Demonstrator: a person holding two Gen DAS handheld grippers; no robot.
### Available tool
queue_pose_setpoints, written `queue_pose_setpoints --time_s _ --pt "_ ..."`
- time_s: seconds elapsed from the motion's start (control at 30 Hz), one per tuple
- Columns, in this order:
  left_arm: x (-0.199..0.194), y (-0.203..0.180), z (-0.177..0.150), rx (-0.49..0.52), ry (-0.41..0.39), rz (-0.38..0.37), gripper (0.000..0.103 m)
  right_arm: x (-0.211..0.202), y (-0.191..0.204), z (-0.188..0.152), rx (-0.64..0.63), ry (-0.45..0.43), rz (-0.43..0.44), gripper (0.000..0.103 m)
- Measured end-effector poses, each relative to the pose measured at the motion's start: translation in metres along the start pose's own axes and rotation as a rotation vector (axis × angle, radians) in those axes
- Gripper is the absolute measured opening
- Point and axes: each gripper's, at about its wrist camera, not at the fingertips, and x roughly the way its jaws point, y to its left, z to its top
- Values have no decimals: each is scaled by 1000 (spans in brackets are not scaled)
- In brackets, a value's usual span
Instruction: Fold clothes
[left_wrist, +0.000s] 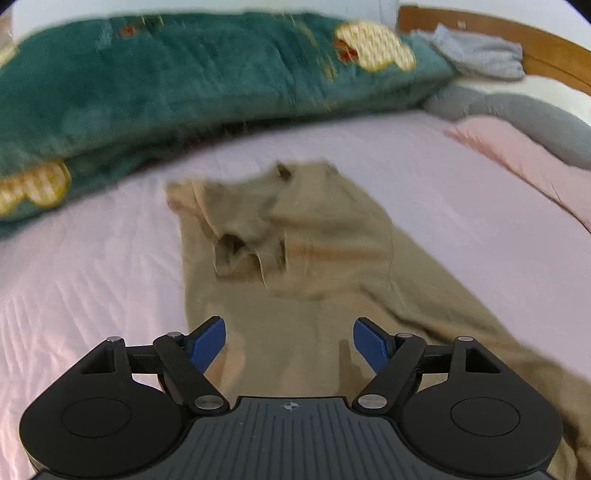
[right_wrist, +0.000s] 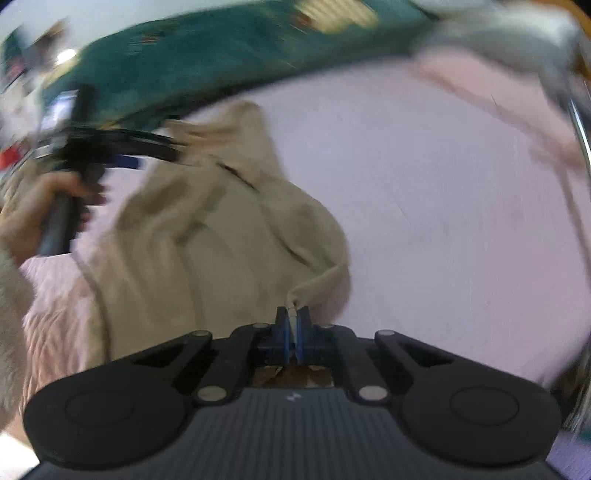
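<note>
left wrist view: blue-padded left gripper (left_wrist: 289, 341), jaws spread wide with nothing between them, poised over the near part of a tan garment (left_wrist: 295, 258). garment lies on a pale pink sheet (left_wrist: 92, 266), rumpled, one sleeve folded across the chest, its cuff open. beyond it, a teal blanket (left_wrist: 166, 81) with cream patches; to the right, grey and pink bedding (left_wrist: 517, 140) and a wooden headboard (left_wrist: 535, 44).

right wrist view: right gripper (right_wrist: 293, 325), jaws pressed together on a thin pinched fold at the garment's (right_wrist: 207, 240) edge. fabric runs away leftward in loose creases, flat on the sheet (right_wrist: 443, 203). at far left, a hand (right_wrist: 33, 214) grips the handle of the left gripper (right_wrist: 147, 147); image blurred.
</note>
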Motion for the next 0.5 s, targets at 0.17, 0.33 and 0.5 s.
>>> queue_pose_setpoints --time_s 0.17,0.33,0.5 --pt "32 13 -24 -52 92 -4 83 -27 69 8 -245 -47 85 5" --pt "34 10 -31 -24 58 12 85 -26 100 2 -350 -17 120 5" --pt "36 10 -31 -16 66 9 86 -22 121 -2 -460 27 142 5"
